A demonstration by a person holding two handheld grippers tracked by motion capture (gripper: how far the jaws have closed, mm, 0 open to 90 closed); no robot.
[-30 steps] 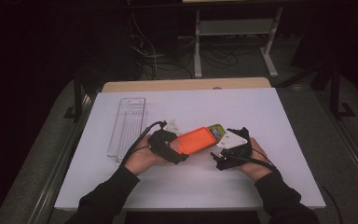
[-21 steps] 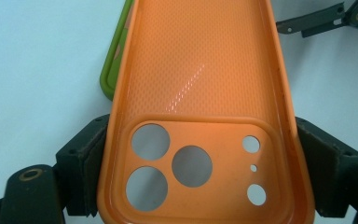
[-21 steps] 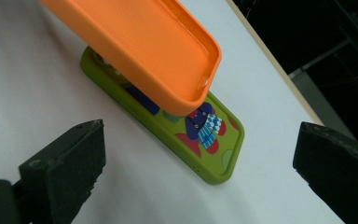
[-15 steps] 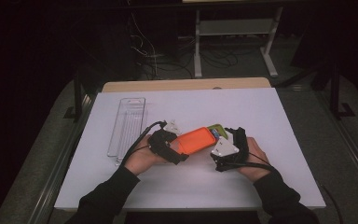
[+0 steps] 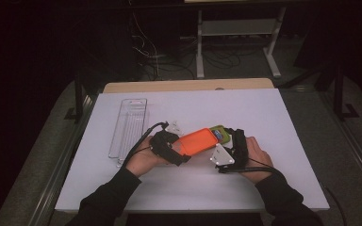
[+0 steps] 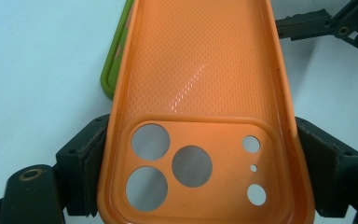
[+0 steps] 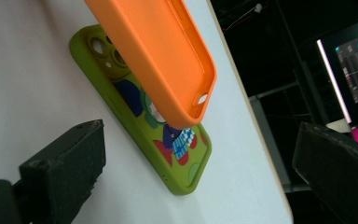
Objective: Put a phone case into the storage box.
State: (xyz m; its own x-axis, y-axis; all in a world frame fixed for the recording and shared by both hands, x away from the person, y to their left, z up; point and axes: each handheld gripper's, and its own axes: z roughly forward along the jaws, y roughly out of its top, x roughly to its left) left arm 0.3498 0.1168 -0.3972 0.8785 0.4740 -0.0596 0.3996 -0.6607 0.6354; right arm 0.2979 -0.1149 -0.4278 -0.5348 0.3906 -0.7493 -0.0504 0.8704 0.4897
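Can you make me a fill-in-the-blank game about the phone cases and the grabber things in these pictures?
1. The left gripper is shut on the ____ phone case.
2. The case lying flat on the white table is ____, with a colourful picture on it.
3. The right gripper has its jaws ____, with nothing between them.
4. The clear plastic tray lies to the ____ of both hands in the high view.

Missing words: orange; green; open; left
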